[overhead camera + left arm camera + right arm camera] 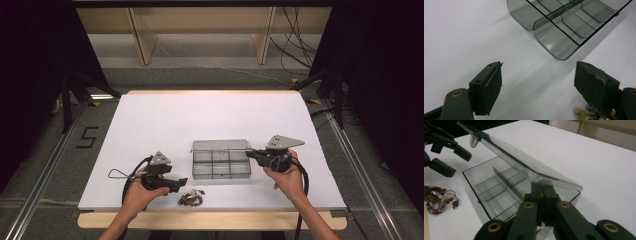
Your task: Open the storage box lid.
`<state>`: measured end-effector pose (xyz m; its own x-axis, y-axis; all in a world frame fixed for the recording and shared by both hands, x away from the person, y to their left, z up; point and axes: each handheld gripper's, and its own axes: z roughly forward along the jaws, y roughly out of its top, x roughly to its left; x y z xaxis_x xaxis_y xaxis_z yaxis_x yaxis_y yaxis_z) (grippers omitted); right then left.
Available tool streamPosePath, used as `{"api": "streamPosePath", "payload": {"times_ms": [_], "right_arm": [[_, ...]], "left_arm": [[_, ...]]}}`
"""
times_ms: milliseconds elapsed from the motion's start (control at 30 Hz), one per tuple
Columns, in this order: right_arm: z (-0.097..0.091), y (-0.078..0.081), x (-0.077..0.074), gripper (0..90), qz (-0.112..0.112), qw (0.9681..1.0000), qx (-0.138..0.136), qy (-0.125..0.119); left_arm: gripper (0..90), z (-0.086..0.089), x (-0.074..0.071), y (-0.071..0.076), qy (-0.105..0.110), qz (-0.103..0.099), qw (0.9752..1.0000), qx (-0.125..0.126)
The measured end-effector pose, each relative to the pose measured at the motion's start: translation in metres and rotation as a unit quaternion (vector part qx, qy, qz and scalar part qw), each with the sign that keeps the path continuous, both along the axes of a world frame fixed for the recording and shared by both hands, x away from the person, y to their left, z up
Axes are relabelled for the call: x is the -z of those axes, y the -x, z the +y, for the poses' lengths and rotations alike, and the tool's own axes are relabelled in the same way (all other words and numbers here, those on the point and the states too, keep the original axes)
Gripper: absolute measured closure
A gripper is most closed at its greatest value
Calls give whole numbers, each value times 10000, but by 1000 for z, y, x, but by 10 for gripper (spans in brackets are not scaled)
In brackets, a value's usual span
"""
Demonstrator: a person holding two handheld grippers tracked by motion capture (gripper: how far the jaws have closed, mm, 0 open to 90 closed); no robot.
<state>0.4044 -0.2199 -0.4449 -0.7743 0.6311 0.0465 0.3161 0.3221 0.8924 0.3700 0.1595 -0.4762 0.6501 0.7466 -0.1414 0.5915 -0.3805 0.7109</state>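
Lid (524, 167) of compartment box (221, 164) pinched in right tool (543, 192), raised at a slant above box at worktop (210, 115) centre. Left tool (537, 77) spread wide, empty, just left of box. Beaded jewellery (190, 198) near front edge, red beads clear in right gripper view. Open room behind box.

Bright, even overhead light; soft shadows, dark surroundings, slight blur.

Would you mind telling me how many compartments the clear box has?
6, as far as the high view shows: the clear box holds two rows of three, one row nearer the person, one behind. The raised lid may hide part.
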Motion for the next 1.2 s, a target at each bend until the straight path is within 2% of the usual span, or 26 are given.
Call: {"api": "streamPosePath", "payload": {"times_ms": [67, 100, 200, 233, 300, 367, 433, 467, 500, 533, 633, 667, 700, 733, 767, 800, 833, 867, 900, 1000, 1033, 1067, 1100, 1133, 1167, 1200], "right_arm": [[0, -2, 0, 900, -11, 10000, -29, 3], [1, -1, 0, 900, 80, 10000, -2, 9], [2, -4, -1, 900, 5, 10000, 1, -12], [3, -5, -2, 900, 107, 9999, -11, -23], [3, -8, -3, 900, 8, 10000, 8, -26], [4, -10, -3, 900, -11, 10000, -26, -75], [5, -12, -2, 900, 1, 10000, -4, -13], [5, -12, -2, 900, 112, 9999, 16, -24], [3, -15, -1, 900, -62, 10000, -14, 35], [3, -15, -1, 900, 26, 10000, -25, 31], [2, -17, -1, 900, -5, 10000, 21, 19], [2, -18, 0, 900, 72, 9999, -34, -67], [1, -18, -1, 900, 86, 10000, 14, -6], [1, -18, -1, 900, 86, 10000, 14, -6], [1, -19, -1, 900, -17, 10000, 29, 5], [1, -19, -2, 900, 39, 10000, 45, -14], [2, -20, -2, 900, 81, 9999, -7, -59], [2, -21, -2, 900, 140, 9999, 0, -59], [2, -23, -2, 900, -25, 10000, 28, -35], [4, -23, -4, 900, 145, 9999, 43, -72], [4, -26, -3, 900, 8, 9999, 57, -84], [3, -27, -4, 900, 103, 9999, -16, -126], [3, -27, -4, 900, 9, 9999, 78, -123], [3, -27, -4, 900, 9, 9999, 78, -123], [3, -28, -5, 900, 38, 9999, 72, -147], [1, -31, -4, 900, -8, 10000, -38, -62]], "left_arm": [[223, 0, 0, 0, 9, -3, 10000, -6], [223, 0, 0, 0, 9, 4, 10000, -9], [223, 0, 0, 0, 8, -4, 10000, -11], [223, 0, 0, 0, 18, -3, 10000, -20], [223, 0, 0, 0, 13, 4, 10000, -20], [223, 0, 0, 0, 8, -10, 10000, -26], [223, 1, -1, -1, -3, -14, 10000, -49], [223, 1, -1, 0, 35, -34, 10000, -15], [223, 2, -2, 0, -53, -34, 10000, 5], [223, 2, -2, -1, 1, -36, 10000, -21], [223, 2, -6, -1, 26, -78, 10000, -51], [223, 2, -6, -1, 26, -78, 10000, -51], [224, 1, -8, -3, 199, -125, 9997, -77], [225, 1, -8, -3, 199, -125, 9997, -77], [225, 1, -11, -4, 214, -170, 9996, -86], [225, 1, -13, -5, 215, -176, 9996, -93], [226, 0, -16, -9, 267, -326, 9990, -162], [226, -1, -18, -10, 314, -253, 9990, -198], [226, -2, -19, -13, 327, -332, 9986, -240], [231, -1, -22, -20, 245, -319, 9990, -189], [233, -2, -22, -23, 303, -305, 9987, -257], [234, -3, -23, -25, 318, -305, 9987, -261], [235, -4, -23, -26, 313, -288, 9988, -248], [237, -4, -23, -26, 313, -288, 9988, -248], [237, -7, -24, -28, 323, -297, 9987, -267], [241, -9, -25, -33, 307, -330, 9988, -181]]}}
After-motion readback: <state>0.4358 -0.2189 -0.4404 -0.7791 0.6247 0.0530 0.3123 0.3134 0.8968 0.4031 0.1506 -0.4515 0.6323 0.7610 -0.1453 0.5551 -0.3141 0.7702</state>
